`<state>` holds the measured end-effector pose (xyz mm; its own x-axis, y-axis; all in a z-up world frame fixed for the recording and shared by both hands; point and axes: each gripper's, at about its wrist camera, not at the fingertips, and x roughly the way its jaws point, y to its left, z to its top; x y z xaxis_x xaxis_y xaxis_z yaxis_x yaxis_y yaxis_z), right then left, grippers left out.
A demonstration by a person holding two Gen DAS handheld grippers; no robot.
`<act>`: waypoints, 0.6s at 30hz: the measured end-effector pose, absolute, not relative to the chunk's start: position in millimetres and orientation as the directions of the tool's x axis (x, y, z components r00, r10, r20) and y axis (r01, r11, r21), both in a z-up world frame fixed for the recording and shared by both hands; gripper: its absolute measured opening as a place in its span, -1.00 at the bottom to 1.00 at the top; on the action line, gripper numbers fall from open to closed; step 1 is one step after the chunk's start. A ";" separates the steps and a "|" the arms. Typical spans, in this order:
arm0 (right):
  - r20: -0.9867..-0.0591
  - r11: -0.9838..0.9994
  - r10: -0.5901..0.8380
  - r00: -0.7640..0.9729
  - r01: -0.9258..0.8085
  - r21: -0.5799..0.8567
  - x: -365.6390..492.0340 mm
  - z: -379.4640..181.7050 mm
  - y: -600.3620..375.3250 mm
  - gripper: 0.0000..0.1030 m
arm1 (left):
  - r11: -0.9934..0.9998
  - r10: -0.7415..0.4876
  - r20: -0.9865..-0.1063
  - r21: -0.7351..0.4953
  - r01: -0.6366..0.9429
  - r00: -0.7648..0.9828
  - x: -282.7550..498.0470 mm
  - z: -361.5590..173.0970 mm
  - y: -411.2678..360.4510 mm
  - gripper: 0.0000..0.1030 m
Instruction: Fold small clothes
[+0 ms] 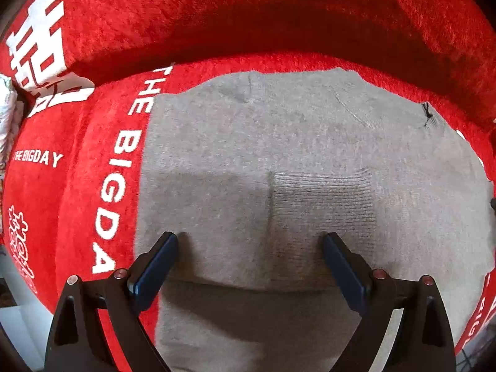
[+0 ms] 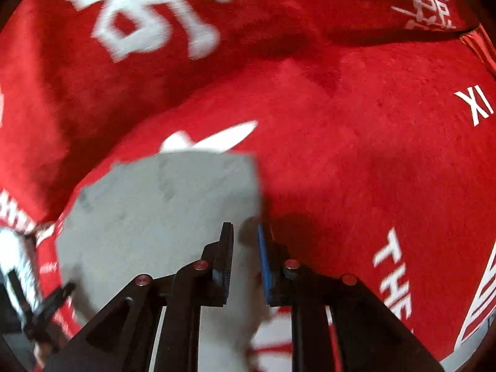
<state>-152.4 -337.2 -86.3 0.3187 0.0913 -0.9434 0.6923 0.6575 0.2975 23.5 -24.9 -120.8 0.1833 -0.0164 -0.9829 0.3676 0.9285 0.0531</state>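
Left hand-held gripper (image 1: 249, 245) is spread wide, with nothing between its two dark blue fingers (image 1: 155, 266). Both fingers hang just over a gray knit cloth (image 1: 279, 142). How close the tips are to the cloth is hard to tell.

On the left side of the left wrist view, a fuzzy red blanket (image 1: 217, 9) with big white letters (image 1: 116, 186) lies under everything. Some of the letters read THE BIGDAY. The gray cloth lies flat on this blanket and fills the middle of the view. A fold line runs across the cloth near the gripper, so the cloth looks doubled over there. A patch with thin dark ribs (image 1: 325, 198) sits on the cloth, a little to the right of the middle. A small dark thread (image 1: 427, 113) sticks up at the far right corner of the cloth.

In the right wrist view, the gray cloth (image 2: 167, 204) is on the left and the red blanket (image 2: 356, 155) is on the right. The right hand-held gripper (image 2: 245, 232) has its fingers close together with a small gap. It sits at the right edge of the gray cloth. This view is blurry, so I cannot tell if the cloth is pinched. The left hand-held gripper (image 2: 49, 307) shows as a dark blur at the far left.
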 end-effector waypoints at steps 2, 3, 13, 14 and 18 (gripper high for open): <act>-0.937 0.684 0.122 0.327 0.657 0.318 -158.3 -77.9 -317.9 -0.63 | 0.930 -0.036 -0.981 0.038 0.365 0.193 22.6 -112.2 -21.1 0.84; -0.935 0.696 0.133 0.328 0.641 0.324 -165.0 -75.9 -309.5 -0.63 | 0.930 -0.042 -0.979 0.034 0.367 0.197 22.6 -109.2 -20.7 0.84; -0.956 0.739 0.135 0.259 0.617 0.271 -174.6 -101.4 -267.9 -0.76 | 0.922 0.000 -0.986 0.065 0.381 0.169 17.7 -123.5 -17.4 0.84; -0.958 0.740 0.138 0.251 0.617 0.269 -172.8 -101.0 -269.7 -0.76 | 0.921 0.002 -0.986 0.067 0.383 0.168 16.7 -122.6 -15.1 0.84; -0.965 0.737 0.141 0.219 0.628 0.250 -166.2 -97.2 -268.8 -0.69 | 0.913 0.016 -0.985 0.084 0.399 0.170 13.8 -118.6 -9.8 0.84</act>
